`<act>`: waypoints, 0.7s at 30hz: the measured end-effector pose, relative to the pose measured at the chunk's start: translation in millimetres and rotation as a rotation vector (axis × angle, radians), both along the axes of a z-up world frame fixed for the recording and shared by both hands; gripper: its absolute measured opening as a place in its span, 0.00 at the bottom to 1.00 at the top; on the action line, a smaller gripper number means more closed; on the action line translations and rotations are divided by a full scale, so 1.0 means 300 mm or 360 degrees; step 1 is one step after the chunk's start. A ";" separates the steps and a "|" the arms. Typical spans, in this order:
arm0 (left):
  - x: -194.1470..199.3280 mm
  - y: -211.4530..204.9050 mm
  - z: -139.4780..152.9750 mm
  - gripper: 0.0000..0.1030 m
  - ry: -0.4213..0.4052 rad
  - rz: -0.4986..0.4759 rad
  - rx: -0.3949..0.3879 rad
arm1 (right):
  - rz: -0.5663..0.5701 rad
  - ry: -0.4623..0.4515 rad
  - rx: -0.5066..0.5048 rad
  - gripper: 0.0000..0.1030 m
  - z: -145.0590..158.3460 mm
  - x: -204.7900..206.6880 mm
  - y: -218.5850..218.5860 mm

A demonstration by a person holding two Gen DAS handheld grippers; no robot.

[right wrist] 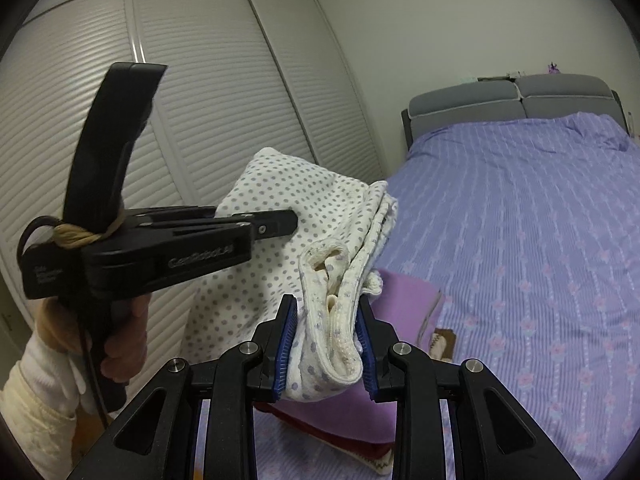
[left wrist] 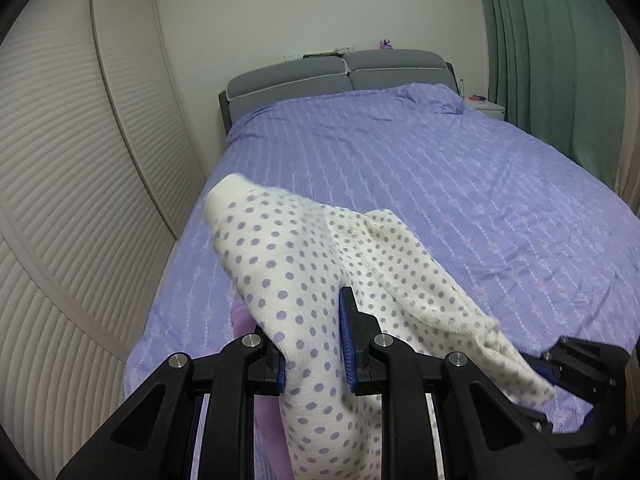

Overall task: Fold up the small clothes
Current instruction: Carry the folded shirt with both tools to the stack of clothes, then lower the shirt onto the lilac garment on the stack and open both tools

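Observation:
A white garment with purple polka dots [left wrist: 296,248] hangs in the air above the near end of the bed, stretched between both grippers. My left gripper [left wrist: 314,340] is shut on one part of it, and the cloth drapes over the left pad. My right gripper [right wrist: 325,320] is shut on a bunched, hemmed edge of the same garment [right wrist: 320,208]. The left wrist view shows the right gripper [left wrist: 554,372] at the lower right, clamping the garment's far end. In the right wrist view a person's hand [right wrist: 124,344] holds the left gripper [right wrist: 280,222], which points to the right.
Beneath the garment a folded lilac cloth [right wrist: 404,300] lies on the bed [left wrist: 440,184], which has a purple patterned cover and a grey headboard [left wrist: 340,72]. White louvred wardrobe doors [right wrist: 224,92] run along the left. Green curtains [left wrist: 552,60] and a white nightstand [left wrist: 490,110] stand at the far right.

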State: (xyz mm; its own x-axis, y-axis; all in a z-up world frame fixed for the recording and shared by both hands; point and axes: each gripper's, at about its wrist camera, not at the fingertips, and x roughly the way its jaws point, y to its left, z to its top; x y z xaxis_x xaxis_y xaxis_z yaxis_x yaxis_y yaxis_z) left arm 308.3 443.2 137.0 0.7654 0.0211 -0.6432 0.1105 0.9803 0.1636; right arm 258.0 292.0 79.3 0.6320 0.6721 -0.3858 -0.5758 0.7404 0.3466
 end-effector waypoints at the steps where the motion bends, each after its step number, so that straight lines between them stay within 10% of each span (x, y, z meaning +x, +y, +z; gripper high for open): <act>1: 0.020 0.007 -0.011 0.21 0.0013 0.0006 0.0004 | -0.0007 0.0015 -0.0007 0.29 -0.013 0.005 0.010; 12: 0.052 0.066 -0.129 0.28 0.0115 0.0040 0.0045 | 0.0012 0.0181 0.0012 0.31 -0.101 0.050 0.024; 16: -0.009 0.068 -0.106 0.66 0.0021 0.0094 0.0107 | -0.0021 0.0217 0.0037 0.44 -0.101 0.043 -0.005; 21: -0.133 0.109 -0.052 0.68 -0.0097 0.0182 -0.0041 | -0.0033 0.0173 0.0055 0.56 -0.061 0.044 -0.004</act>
